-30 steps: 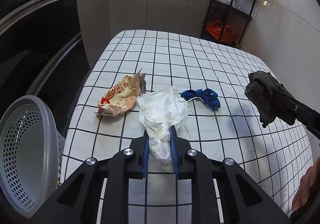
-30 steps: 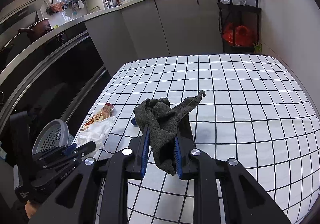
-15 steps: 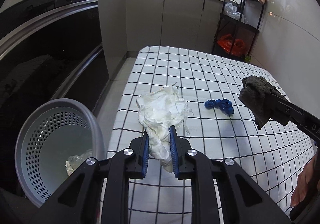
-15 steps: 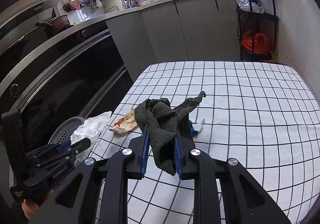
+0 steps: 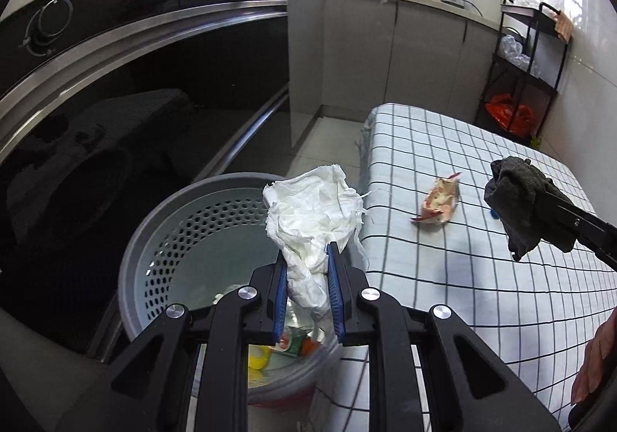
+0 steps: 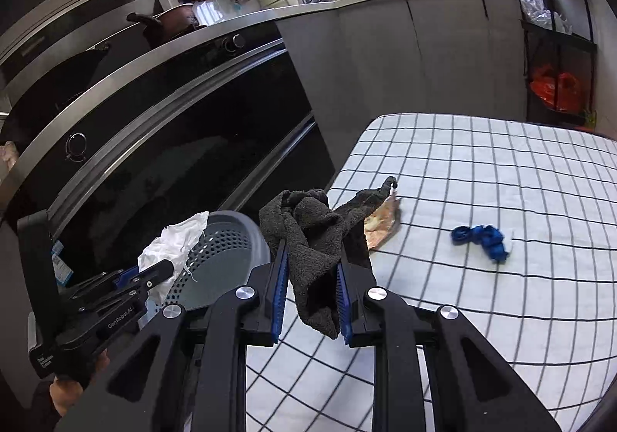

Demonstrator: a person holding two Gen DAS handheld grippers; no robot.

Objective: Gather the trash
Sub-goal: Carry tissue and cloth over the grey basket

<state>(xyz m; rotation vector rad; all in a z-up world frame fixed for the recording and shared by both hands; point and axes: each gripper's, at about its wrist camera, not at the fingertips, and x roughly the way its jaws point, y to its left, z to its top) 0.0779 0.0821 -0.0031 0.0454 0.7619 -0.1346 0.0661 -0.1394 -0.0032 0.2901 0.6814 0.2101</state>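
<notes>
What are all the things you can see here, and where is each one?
tissue: one, white, pinched in the left gripper above the bin
cloth: one, dark grey, clamped in the right gripper
bin: one, grey with holes, on the floor beside the table, trash inside
wrapper: one, red and cream, on the table
blue scrap: one, on the table
table: one, white with black checks
shelf: one, black, by the wall
left gripper: black, blue pads
right gripper: black, blue pads

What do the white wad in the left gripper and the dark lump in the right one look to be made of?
White wad: likely thin tissue or soft paper, matte, with crumpled folds and torn wispy edges. Dark lump: looks like terry or knit cloth, dark grey and matte, with a nubby, looped surface that drapes limply.
</notes>
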